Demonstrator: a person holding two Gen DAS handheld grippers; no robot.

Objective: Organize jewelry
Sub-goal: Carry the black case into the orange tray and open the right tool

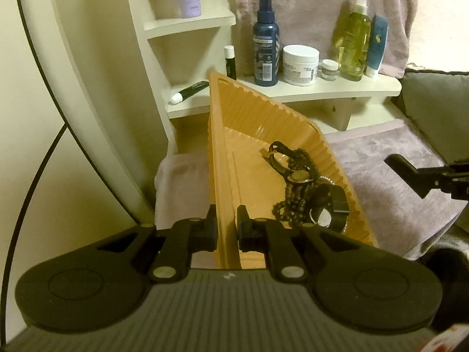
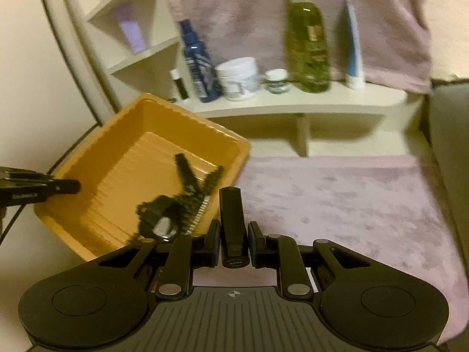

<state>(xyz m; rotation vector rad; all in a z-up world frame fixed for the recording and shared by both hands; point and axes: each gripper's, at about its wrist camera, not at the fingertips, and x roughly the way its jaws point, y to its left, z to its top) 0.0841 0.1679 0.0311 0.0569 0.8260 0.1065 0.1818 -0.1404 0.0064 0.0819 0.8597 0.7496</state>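
Left gripper (image 1: 227, 228): jaws narrow, clamped on the near wall of the orange tray (image 1: 222, 152), tray tilted up ahead of them. Jewelry heap sits inside the tray, just right of the left jaws: dark bead necklace (image 1: 296, 187), black watch (image 1: 331, 208), small pendant or clasp pieces too tangled to tell apart.

Right gripper (image 2: 234, 236): jaws narrow, gripping a black cylindrical tube (image 2: 233, 226) that sticks out forward between them. Tray lies left of these jaws, pink fuzzy mat (image 2: 337, 199) ahead and right.

Shelf (image 1: 322, 88) with bottles and jars well beyond both.
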